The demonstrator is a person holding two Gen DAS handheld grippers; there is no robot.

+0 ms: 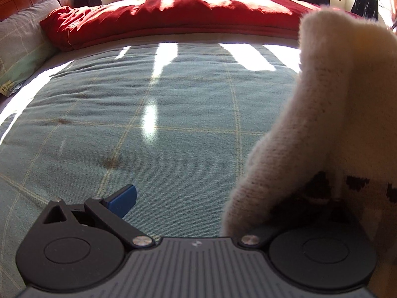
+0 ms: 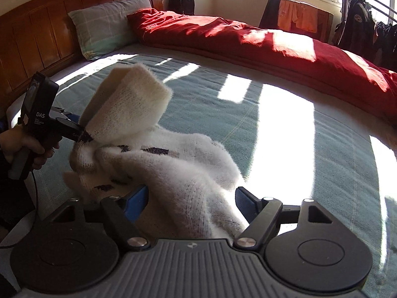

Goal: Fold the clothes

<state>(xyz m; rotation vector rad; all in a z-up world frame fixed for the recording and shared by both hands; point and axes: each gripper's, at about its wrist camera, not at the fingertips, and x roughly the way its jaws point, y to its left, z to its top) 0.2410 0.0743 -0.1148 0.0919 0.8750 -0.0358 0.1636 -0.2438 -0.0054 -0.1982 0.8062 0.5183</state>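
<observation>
Looking along the left gripper (image 1: 223,198), I see its left finger (image 1: 122,200) bare above the teal bed (image 1: 153,114), while the white sweater (image 1: 322,124) drapes over the right side and hides the other finger. A thick fold of the knit stands up at the right edge. Whether these jaws are clamped I cannot tell from here. A red quilt (image 1: 173,17) lies along the far side, a pillow (image 1: 19,49) at the left.

From the right gripper (image 2: 192,200), the sweater (image 2: 173,168) lies heaped on the bed (image 2: 285,136), with a part of it running between the two blue pads (image 2: 135,201). The jaws stand apart; the left pad touches the knit, the right one looks just clear of it. To the left, a hand (image 2: 17,146) grips the left gripper (image 2: 84,134), its jaws shut on an edge of the sweater, lifting a folded flap. The headboard (image 2: 37,37), pillow (image 2: 104,27) and quilt (image 2: 248,42) sit beyond.
</observation>
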